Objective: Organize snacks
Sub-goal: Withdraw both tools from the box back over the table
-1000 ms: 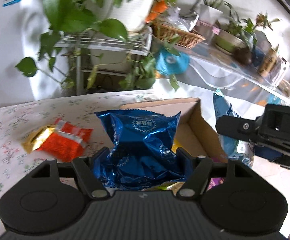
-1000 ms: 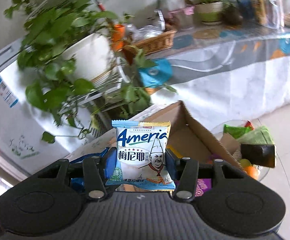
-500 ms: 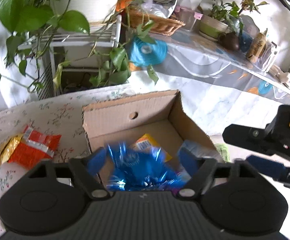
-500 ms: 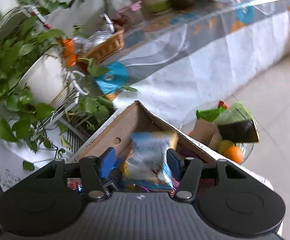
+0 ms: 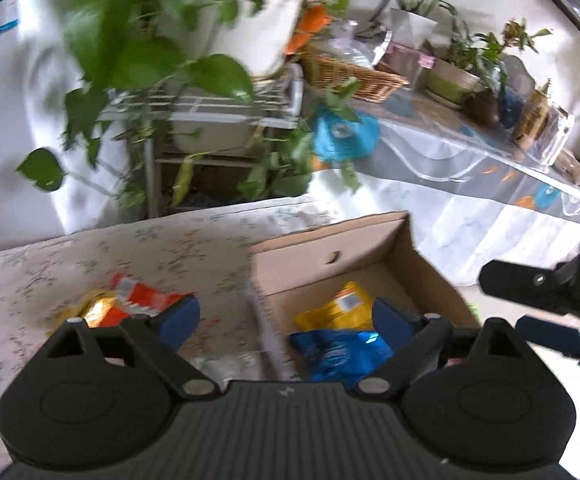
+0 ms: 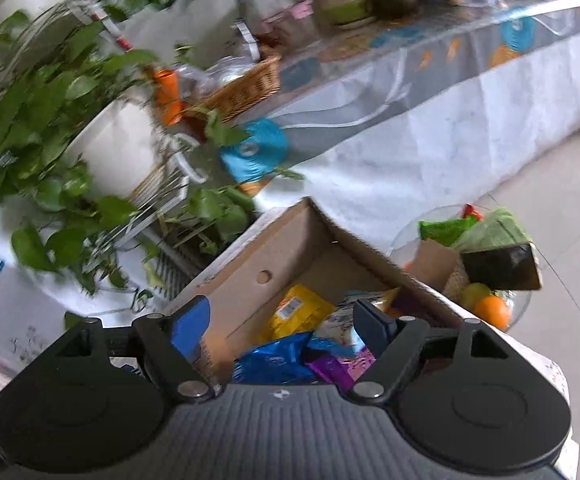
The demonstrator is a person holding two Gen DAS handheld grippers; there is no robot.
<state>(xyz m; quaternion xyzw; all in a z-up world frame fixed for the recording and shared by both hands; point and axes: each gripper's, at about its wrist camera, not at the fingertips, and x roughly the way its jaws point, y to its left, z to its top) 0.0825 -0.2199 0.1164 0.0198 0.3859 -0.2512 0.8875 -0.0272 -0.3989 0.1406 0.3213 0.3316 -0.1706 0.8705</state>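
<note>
Snacks mostly sit inside the cardboard box [image 5: 421, 256] on the flowered tablecloth [image 5: 42, 276]: we see a yellow packet [image 6: 295, 312] on its floor, a crinkled blue foil bag [image 5: 341, 350] in front of it, a pale blue-and-white packet [image 6: 341, 322] and a purple wrapper [image 6: 329, 372] beside them. We judge the job well along but unfinished, since a red-and-gold packet [image 5: 130, 302] lies outside, left of the box, and something pale and blurred sits just beside the box's near corner. Our left gripper [image 5: 286, 318] hangs over the box's left wall, jaws wide, empty; our right gripper [image 6: 282, 318] hovers above the box, jaws likewise spread, holding nothing.
</note>
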